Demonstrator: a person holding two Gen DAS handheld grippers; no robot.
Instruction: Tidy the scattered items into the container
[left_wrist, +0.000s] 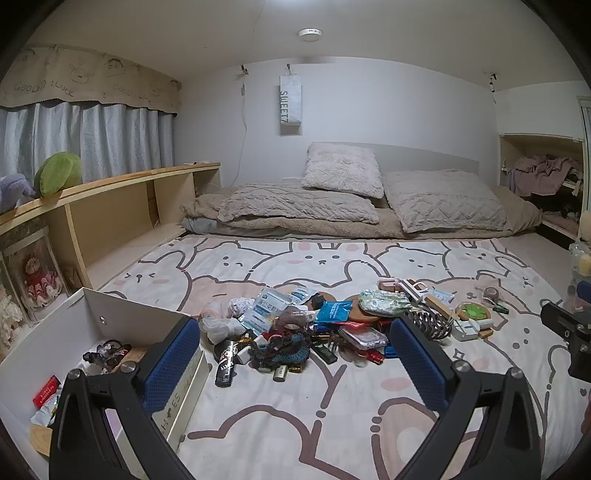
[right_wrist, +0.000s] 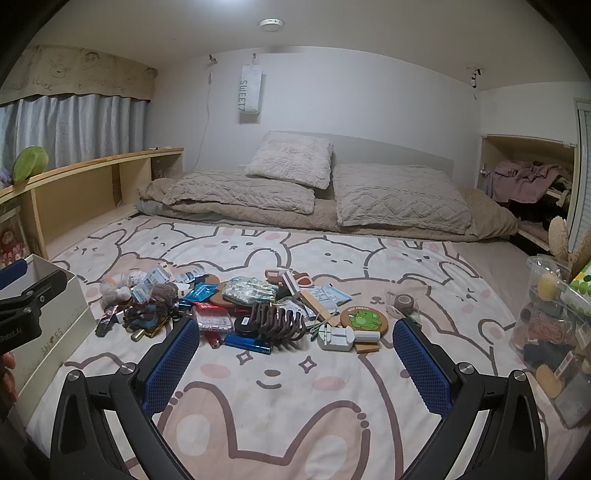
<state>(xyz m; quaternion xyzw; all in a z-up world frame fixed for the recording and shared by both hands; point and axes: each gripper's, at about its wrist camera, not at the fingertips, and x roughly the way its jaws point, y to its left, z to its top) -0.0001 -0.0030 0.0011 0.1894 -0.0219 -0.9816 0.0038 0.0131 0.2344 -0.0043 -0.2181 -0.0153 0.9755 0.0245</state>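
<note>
A pile of small scattered items (left_wrist: 317, 328) lies on the cartoon-print bed sheet; it also shows in the right wrist view (right_wrist: 236, 306). It includes a brown claw hair clip (right_wrist: 277, 323), a green-and-tan round coaster (right_wrist: 364, 318), a blue lighter (right_wrist: 247, 344) and a black tube (left_wrist: 225, 362). A white cardboard box (left_wrist: 110, 321) stands at the left with a few items inside; it also shows in the right wrist view (right_wrist: 55, 328). My left gripper (left_wrist: 291, 362) is open and empty, just short of the pile beside the box. My right gripper (right_wrist: 295, 360) is open and empty, short of the pile.
A clear plastic bin (right_wrist: 554, 332) full of oddments stands at the right edge of the bed. Pillows and a folded blanket (right_wrist: 332, 199) lie at the far end. A wooden shelf unit (left_wrist: 110, 206) runs along the left side.
</note>
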